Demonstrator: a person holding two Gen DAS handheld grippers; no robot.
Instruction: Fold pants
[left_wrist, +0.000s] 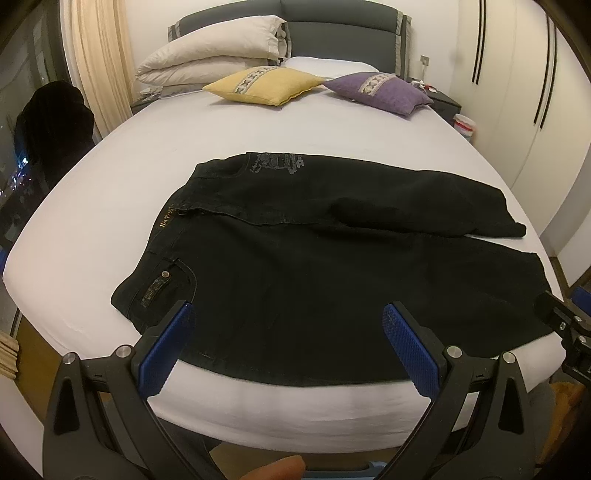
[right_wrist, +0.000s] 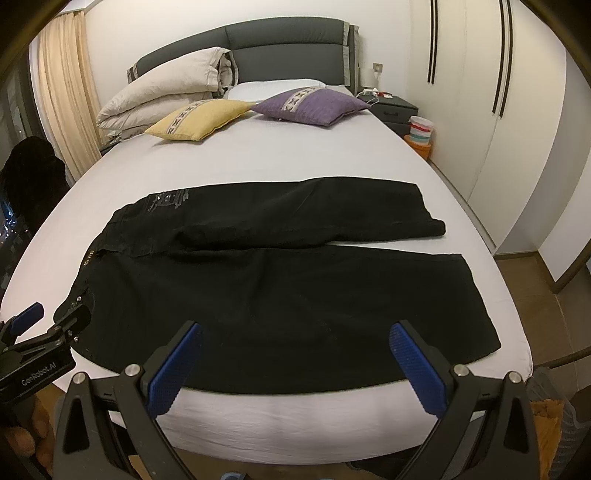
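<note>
Black pants (left_wrist: 314, 266) (right_wrist: 280, 288) lie spread flat on the white bed (left_wrist: 110, 206) (right_wrist: 258, 158), waistband to the left, both legs running right. The far leg's hem is slightly rumpled. My left gripper (left_wrist: 288, 314) hangs open over the near edge of the pants by the waist pocket, nothing between its blue pads. My right gripper (right_wrist: 295, 332) is also open, above the near leg close to the bed's front edge. Each gripper shows at the side of the other's view: the right gripper's black frame (left_wrist: 565, 317), and the left gripper (right_wrist: 40, 325), its jaws apart.
A yellow cushion (left_wrist: 262, 86) (right_wrist: 199, 120), a purple cushion (left_wrist: 380, 92) (right_wrist: 310, 105) and a folded duvet (left_wrist: 210, 51) lie at the headboard. A nightstand (right_wrist: 395, 107) and a striped tub (right_wrist: 419, 129) stand right of the bed. Wardrobe doors (right_wrist: 517, 129) line the right wall.
</note>
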